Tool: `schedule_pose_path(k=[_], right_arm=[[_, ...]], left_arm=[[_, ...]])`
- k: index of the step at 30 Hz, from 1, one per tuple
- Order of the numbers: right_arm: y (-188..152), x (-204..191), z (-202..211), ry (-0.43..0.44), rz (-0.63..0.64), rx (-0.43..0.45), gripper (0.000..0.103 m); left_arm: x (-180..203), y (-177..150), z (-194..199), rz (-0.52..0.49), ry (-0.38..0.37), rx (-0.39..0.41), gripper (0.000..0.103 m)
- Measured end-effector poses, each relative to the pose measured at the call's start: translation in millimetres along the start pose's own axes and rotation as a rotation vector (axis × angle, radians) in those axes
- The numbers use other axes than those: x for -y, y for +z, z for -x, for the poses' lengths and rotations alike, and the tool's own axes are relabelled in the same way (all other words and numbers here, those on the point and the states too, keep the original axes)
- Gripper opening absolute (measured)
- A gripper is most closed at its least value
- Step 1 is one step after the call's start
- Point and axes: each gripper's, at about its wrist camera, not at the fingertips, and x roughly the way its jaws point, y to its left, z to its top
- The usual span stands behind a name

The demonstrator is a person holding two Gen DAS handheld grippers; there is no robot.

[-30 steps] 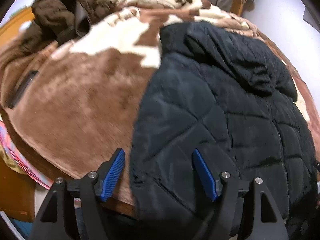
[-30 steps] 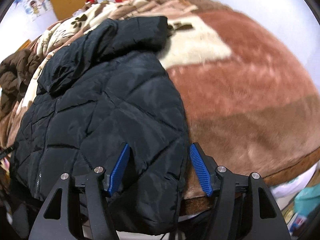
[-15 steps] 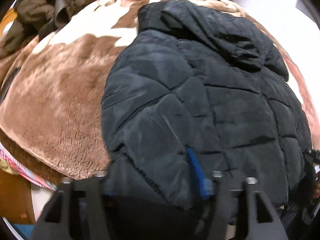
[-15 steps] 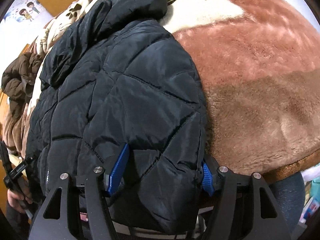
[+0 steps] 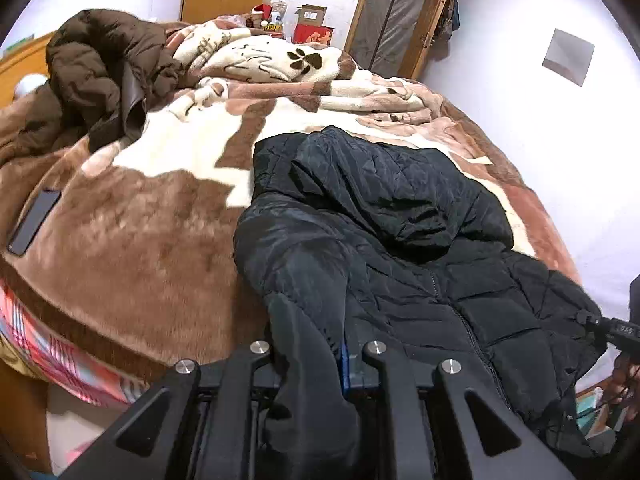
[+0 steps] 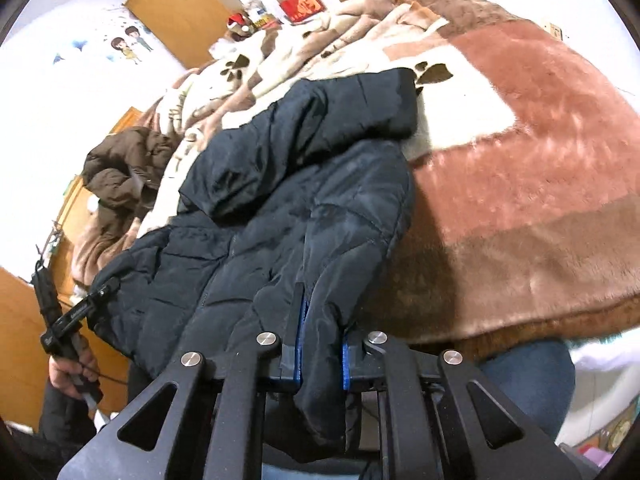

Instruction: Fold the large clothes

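Note:
A black quilted hooded jacket lies front up on the bed, hood toward the far end; it also shows in the right wrist view. My left gripper is shut on the jacket's bottom hem at its left corner. My right gripper is shut on the hem at the right corner, with a fold of fabric bunched between the blue pads. Both corners are lifted off the bed's near edge. The right gripper shows at the right edge of the left wrist view.
A brown and cream plush blanket covers the bed. A brown coat is heaped at the far left. A dark phone lies on the blanket at the left. Doors and boxes stand beyond the bed.
Both grippers went from open at the jacket's hem to shut on it. They have lifted the hem corners and the views now look along the bed.

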Motion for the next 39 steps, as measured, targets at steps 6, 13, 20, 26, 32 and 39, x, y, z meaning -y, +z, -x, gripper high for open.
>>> schedule_pose_path(k=[6,13,20,26,32,39], right_arm=[[4,-13,-1,0.035,-0.008,0.018,0.013],[72,-26,13,0.107,0.008,0.132,0.013],[169,-25,-17,0.060,-0.054,0.188,0.014],[246,-9,-101,-0.063,-0.087,0.101,0.015],[272,32,-202,-0.125,-0.160,-0.043,0.020],[276,47,-182,0.017,-0.209,-0.048,0.038]], left_arm=[[-5,0,2,0.065,-0.052,0.000,0.016],[-17,65,0,0.156,-0.132,0.087,0.016],[-26,156,-48,0.226,-0.135,0.114,0.017],[-29,205,-146,0.230,-0.044,0.029,0.018],[-44,201,-248,0.255,0.023,-0.098,0.025],[-46,209,-234,0.279,-0.062,-0.091,0.045]])
